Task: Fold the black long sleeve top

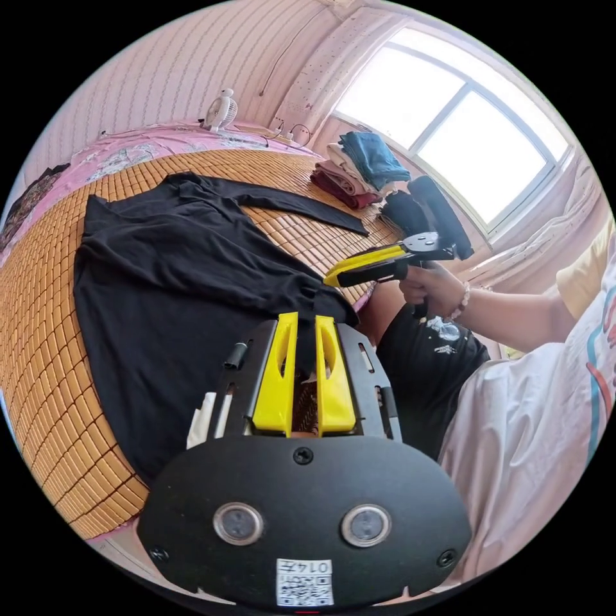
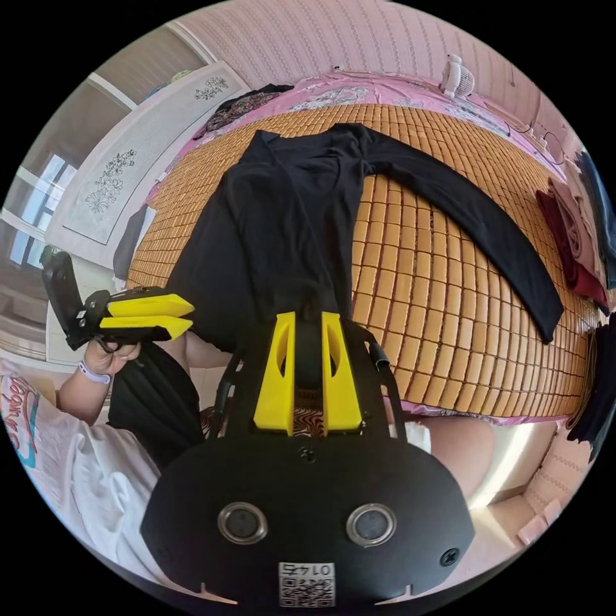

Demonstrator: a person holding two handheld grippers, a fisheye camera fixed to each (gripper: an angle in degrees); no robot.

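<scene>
1. The top (image 1: 173,282) (image 2: 282,224) is black and long-sleeved, lying flat on a bamboo mat (image 1: 38,359) (image 2: 443,301) that covers a bed. One sleeve is folded in over the body; the other stretches out across the mat toward a pile of clothes (image 1: 359,170) (image 2: 577,237).
2. Its hem lies at the mat's near edge, next to the person's lap.
3. The left gripper (image 1: 307,327) (image 2: 183,316) has its jaws close together with a narrow gap; whether they pinch the hem I cannot tell.
4. The right gripper (image 2: 308,324) (image 1: 333,274) looks the same, its jaw tips at the hem, grip unclear.
5. Bare mat lies open on both sides of the top.
6. A small fan (image 1: 220,110) (image 2: 457,75) stands at the bed's far edge.
</scene>
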